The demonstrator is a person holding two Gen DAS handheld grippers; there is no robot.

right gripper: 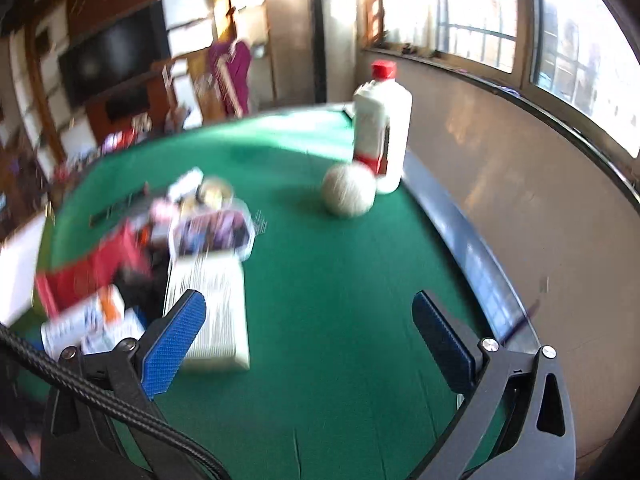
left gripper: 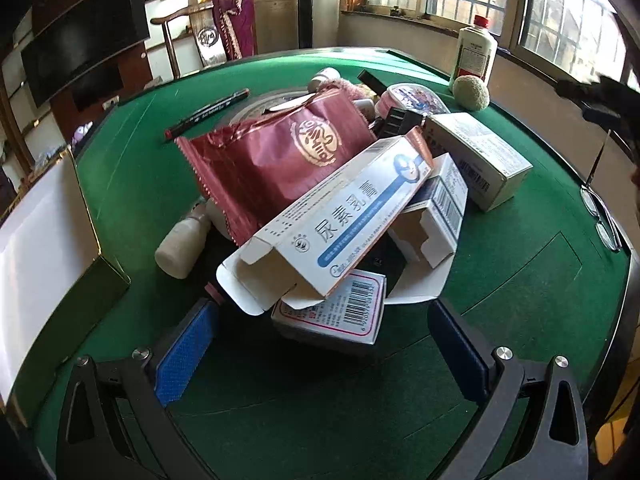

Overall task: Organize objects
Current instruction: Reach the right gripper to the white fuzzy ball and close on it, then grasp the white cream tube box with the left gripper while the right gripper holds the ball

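A heap of clutter is piled mid-desk: a long white carton with its near flap open lies on top, tilted across a maroon foil packet, with a barcoded box under its near end and a small white bottle to the left. The left claw is held wide open and empty, with the barcoded box between its pads. The right claw, likewise spread and empty, is poised over bare felt, with a pale ball and a red-capped bottle far ahead; that view is blurred. The carton is probably best taken first, gripped across its closed body rather than the crushable open flap, and lifted straight so the heap is not dragged.
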